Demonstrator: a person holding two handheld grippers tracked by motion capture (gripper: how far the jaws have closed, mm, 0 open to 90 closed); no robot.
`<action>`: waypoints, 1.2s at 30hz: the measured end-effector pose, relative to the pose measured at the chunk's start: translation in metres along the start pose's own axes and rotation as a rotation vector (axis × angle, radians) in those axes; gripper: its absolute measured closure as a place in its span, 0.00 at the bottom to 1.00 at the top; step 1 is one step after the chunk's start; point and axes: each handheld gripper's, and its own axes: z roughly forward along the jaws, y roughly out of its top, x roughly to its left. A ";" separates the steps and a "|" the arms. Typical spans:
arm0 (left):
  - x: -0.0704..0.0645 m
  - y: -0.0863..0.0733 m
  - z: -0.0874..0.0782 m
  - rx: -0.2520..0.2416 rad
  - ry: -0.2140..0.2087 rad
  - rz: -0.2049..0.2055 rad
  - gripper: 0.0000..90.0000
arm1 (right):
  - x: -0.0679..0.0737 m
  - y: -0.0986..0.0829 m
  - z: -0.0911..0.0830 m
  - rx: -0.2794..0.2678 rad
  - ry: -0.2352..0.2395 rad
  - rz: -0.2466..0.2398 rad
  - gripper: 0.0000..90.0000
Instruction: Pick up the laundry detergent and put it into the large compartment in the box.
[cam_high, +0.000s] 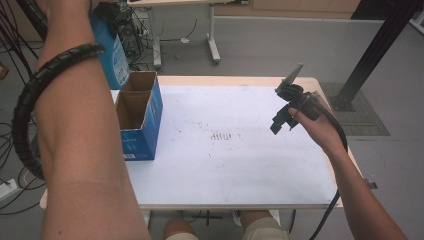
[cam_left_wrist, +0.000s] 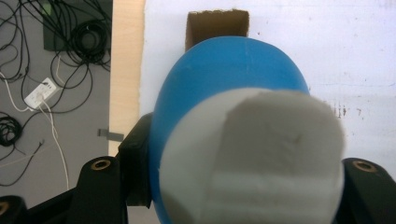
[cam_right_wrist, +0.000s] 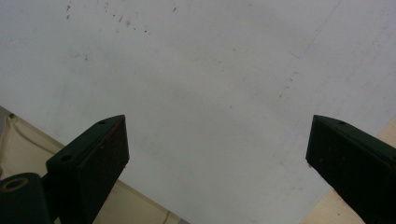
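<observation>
Right now your left hand-held gripper (cam_left_wrist: 233, 186) is clamped on the blue bottle (cam_left_wrist: 224, 93), raised above the cardboard box (cam_high: 140, 112) near the desk's (cam_high: 240, 170) left edge; your right hand-held gripper (cam_right_wrist: 217, 154) hangs with jaws apart near the right edge.

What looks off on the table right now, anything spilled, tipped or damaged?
Nothing spilled or tipped. The box stands upright with its top open, at the table's left edge. The white top has dark scuff marks near its middle. The left gripper holds a blue bottle above the box.
</observation>
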 end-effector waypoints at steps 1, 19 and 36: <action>0.001 0.000 0.001 -0.001 -0.004 0.000 0.42 | 0.000 0.000 0.000 0.000 0.000 0.000 0.07; 0.002 0.002 0.023 0.011 -0.018 -0.005 0.41 | 0.001 -0.001 0.001 0.004 -0.006 -0.002 0.07; 0.007 0.002 0.070 0.053 -0.036 -0.016 0.41 | 0.002 -0.001 0.004 0.012 -0.004 -0.005 0.07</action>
